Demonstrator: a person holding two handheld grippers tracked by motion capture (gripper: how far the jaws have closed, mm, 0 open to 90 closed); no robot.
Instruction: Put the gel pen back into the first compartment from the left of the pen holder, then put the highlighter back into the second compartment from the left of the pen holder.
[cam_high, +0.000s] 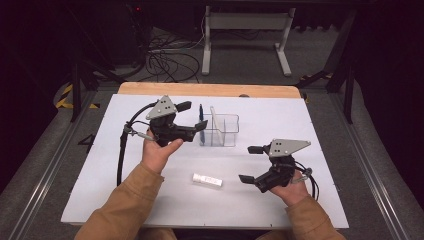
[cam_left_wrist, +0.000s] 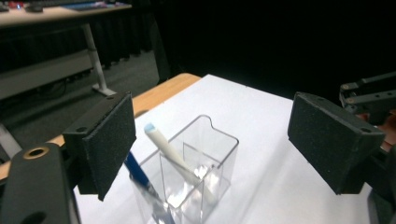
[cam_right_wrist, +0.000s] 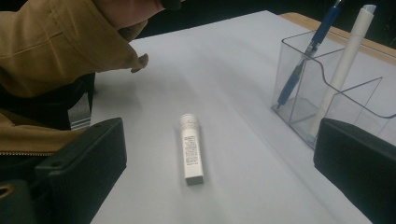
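The left gripper (cam_high: 192, 120) is hovering beside the clear organizer (cam_high: 220, 131), jaws spread and empty (blue pen (cam_high: 201, 116) and white pen (cam_high: 214, 121) standing inside). The white tube (cam_high: 207, 180) is lying on the table, likely next. The right gripper (cam_high: 248, 164) is waiting, jaws spread and empty.

the organiser (cam_high: 220, 131) is clear, glossy plastic with smooth walls that catch the light. the blue pen (cam_left_wrist: 140, 179) in it looks like shiny plastic, the white pen (cam_left_wrist: 170, 154) beside it smooth and matt. the white tube (cam_right_wrist: 192, 154) near the right gripper (cam_high: 248, 164) is smooth plastic with a printed label. the table (cam_high: 300, 130) has a matt white top and a pale wooden far edge. the left gripper (cam_high: 195, 116) wears rough, matt black pads (cam_left_wrist: 109, 142) and a dull grey metal plate. the sleeve (cam_high: 135, 197) is tan woven cloth.
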